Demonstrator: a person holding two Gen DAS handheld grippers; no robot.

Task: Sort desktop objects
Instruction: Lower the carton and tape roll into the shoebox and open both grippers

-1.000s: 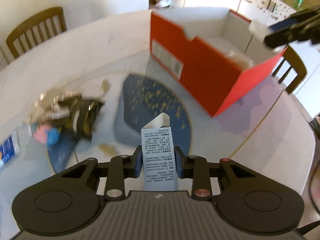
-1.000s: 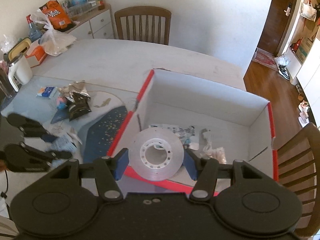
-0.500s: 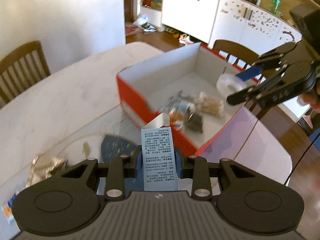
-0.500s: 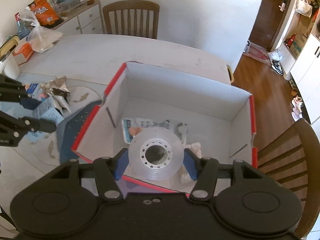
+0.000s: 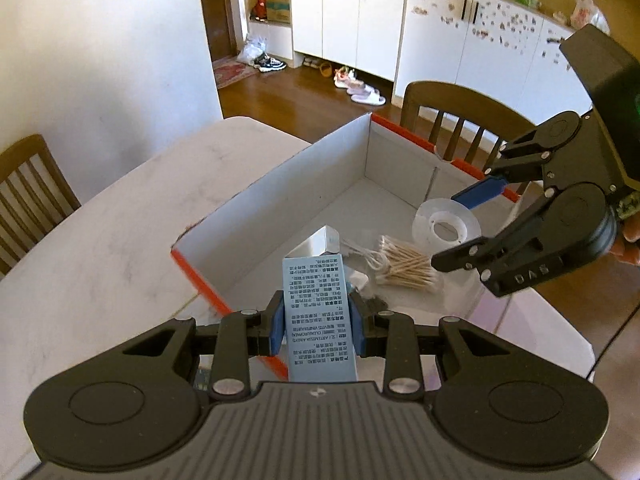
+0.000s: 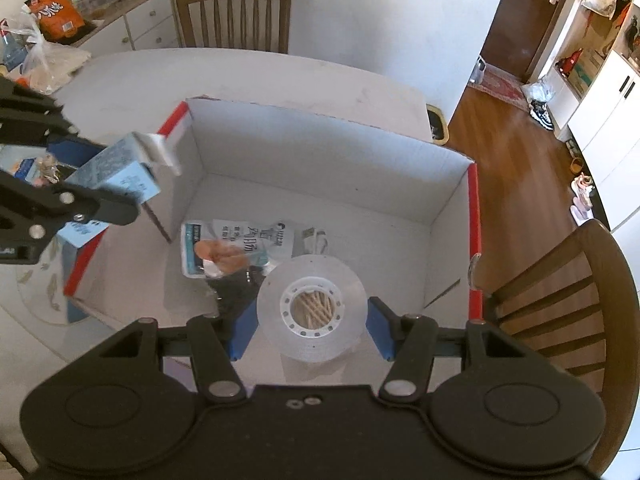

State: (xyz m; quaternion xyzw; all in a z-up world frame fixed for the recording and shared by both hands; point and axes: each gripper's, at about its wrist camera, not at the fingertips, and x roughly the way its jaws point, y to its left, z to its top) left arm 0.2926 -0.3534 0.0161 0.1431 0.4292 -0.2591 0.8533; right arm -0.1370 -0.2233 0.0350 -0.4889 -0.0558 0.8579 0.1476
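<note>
A red shoebox (image 5: 276,188) with a white inside (image 6: 320,152) stands open on the marble table. My left gripper (image 5: 318,320) is shut on a light blue printed carton (image 5: 316,304), held over the shoebox's near corner; the right wrist view shows that carton (image 6: 116,172) at the box's left rim. My right gripper (image 6: 312,324) is shut on a clear tape roll (image 6: 312,300), which hangs over the inside of the box (image 5: 446,224). Inside lie a bundle of cotton swabs (image 5: 404,264), a printed packet (image 6: 236,244) and a white cable (image 6: 316,240).
Wooden chairs stand at the far side (image 6: 236,16) and the right edge (image 6: 568,304) of the table. Snack wrappers (image 6: 44,168) lie left of the box. A plastic bag (image 6: 48,60) sits at the table's far left. The table edge (image 5: 532,320) runs close beside the shoebox.
My left gripper has carried the blue carton from above the placemat to the shoebox's corner. My right gripper has moved the tape roll further in over the box.
</note>
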